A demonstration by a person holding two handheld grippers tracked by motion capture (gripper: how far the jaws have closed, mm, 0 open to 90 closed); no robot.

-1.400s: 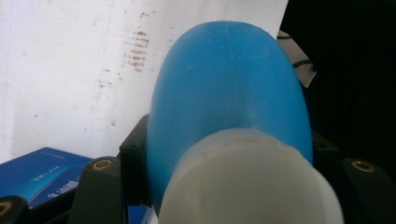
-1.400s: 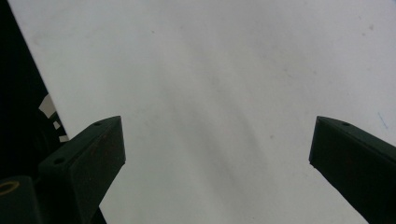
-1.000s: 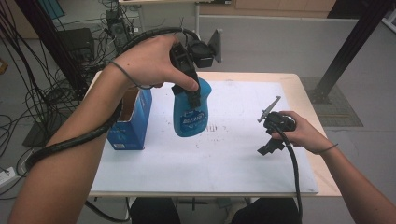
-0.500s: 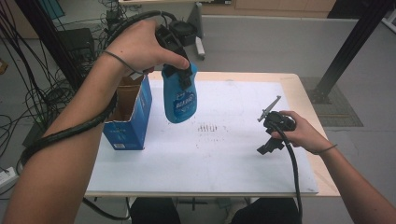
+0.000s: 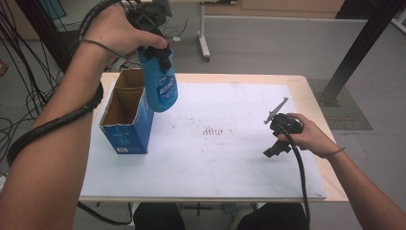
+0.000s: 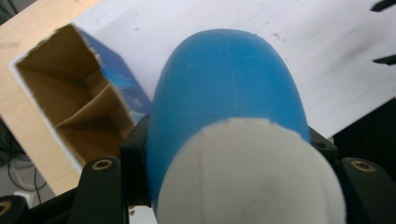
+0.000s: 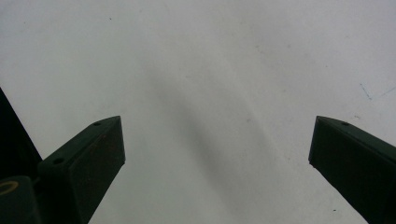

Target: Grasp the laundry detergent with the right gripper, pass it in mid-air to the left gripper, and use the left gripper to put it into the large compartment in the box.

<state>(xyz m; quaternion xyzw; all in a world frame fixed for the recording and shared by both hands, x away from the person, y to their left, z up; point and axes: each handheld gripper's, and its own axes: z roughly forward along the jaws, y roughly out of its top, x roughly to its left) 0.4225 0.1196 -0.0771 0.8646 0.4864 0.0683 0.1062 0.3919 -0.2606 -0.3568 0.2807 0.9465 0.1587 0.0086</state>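
With the left gripper [image 5: 155, 52] pinching the blue bottle [image 5: 160, 86], centre it above the open box [image 5: 125, 112] compartment before lowering; right gripper [image 5: 277, 139] rests spread.

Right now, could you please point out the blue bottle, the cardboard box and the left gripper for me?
blue bottle [image 5: 162, 91], high view, on its labelled body.
cardboard box [image 5: 128, 139], high view, on its blue front wall.
left gripper [image 5: 154, 51], high view, where its jaws clamp the bottle's top.
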